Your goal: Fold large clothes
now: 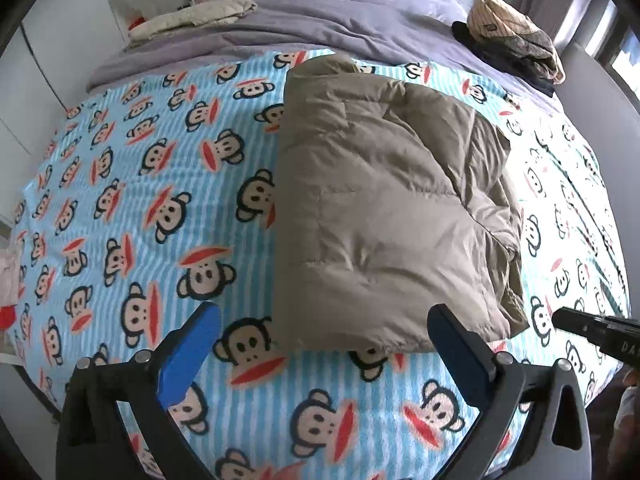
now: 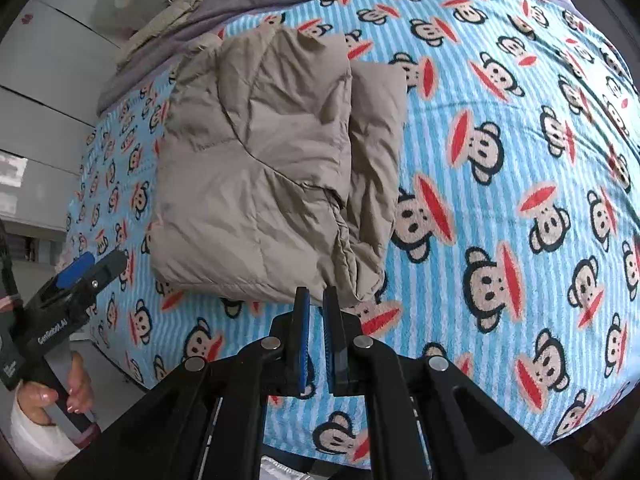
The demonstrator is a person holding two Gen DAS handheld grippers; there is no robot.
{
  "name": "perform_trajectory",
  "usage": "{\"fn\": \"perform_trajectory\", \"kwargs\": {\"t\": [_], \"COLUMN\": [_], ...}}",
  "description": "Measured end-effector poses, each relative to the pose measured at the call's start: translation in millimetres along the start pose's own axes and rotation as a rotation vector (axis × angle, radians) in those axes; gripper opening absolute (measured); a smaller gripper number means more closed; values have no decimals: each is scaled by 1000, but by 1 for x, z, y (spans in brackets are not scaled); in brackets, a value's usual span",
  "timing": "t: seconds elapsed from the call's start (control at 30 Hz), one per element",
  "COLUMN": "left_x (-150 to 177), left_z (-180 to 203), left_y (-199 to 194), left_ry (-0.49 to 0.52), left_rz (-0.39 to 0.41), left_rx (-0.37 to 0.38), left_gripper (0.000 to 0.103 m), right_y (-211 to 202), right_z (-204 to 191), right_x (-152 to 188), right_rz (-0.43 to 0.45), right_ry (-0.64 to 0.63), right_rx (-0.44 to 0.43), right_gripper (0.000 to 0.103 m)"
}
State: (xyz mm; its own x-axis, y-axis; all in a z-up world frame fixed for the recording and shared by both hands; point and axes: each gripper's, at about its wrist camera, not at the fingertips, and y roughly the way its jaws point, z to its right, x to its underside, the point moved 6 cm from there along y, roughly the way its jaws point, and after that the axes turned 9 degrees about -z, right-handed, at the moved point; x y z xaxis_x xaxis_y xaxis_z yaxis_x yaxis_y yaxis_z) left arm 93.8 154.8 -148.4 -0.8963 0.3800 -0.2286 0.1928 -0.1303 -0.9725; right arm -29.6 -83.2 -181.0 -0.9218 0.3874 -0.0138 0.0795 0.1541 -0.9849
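A beige puffy jacket (image 1: pixel 384 200) lies folded into a rough rectangle on the blue monkey-print bed cover (image 1: pixel 160 200). It also shows in the right wrist view (image 2: pixel 260 168). My left gripper (image 1: pixel 324 320) is open and empty, hovering just before the jacket's near edge. It appears at the left in the right wrist view (image 2: pixel 92 268). My right gripper (image 2: pixel 315 300) has its jaws nearly together with nothing between them, just short of the jacket's near corner. Its tip shows at the right edge of the left wrist view (image 1: pixel 560 318).
A purple duvet (image 1: pixel 320 20) lies bunched at the head of the bed. Folded cream clothes (image 1: pixel 192 16) sit on it at the left, and a pile with a striped garment (image 1: pixel 516 36) at the right. White cabinet doors (image 2: pixel 40 80) stand to the left.
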Motion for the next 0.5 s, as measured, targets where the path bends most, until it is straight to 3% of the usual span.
{"fn": "perform_trajectory", "kwargs": {"t": [0.27,0.4,0.43,0.5], "left_x": [-4,-9,-11,-13], "left_z": [-7,-13,-13,-12], "left_y": [-25,-36,-40,-48], "left_ry": [-11,-32,-31,-24], "left_rz": [45,61,67,83], "left_rx": [-42,-15,-24,-33], "left_gripper": [103,103,103,103], "right_y": [-16,-31,-35,-46], "right_z": [-11,-23,-25,-33], "right_x": [-6,-8,-9,-11], "right_rz": [33,79,93,130], "right_ry": [1,-3,-2,-6], "right_rx": [9,47,58,87], "right_gripper": [8,8,12,51]}}
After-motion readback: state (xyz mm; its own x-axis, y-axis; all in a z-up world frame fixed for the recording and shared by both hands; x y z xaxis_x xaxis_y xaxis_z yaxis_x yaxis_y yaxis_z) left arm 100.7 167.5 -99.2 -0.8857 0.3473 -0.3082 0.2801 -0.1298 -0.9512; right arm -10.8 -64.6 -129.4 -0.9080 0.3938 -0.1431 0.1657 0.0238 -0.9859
